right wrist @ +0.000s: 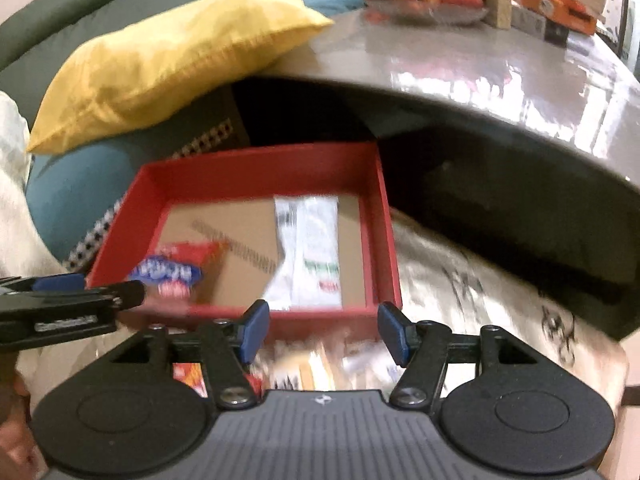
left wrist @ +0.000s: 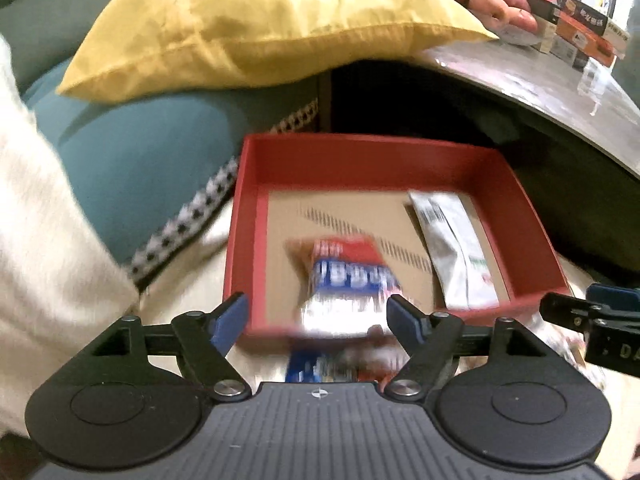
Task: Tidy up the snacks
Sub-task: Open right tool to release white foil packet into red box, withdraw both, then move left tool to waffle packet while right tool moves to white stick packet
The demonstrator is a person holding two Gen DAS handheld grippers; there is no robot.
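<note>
Red tray sits on pale cloth, below the edge of a grey table; use it as the landmark. Left gripper hovers at the tray's near wall, jaws spread apart, nothing pinched. The red-and-blue snack packet lies blurred in the tray's near-left part, just beyond the left gripper's fingertips and not touched by the pads. White snack sachet lies inside the tray along its right side. Right gripper is at the tray's near-right corner, jaws parted, empty; blurred loose wrappers lie under it, outside the tray's near wall. Yellow cushion is behind the tray, on a teal one.
</note>
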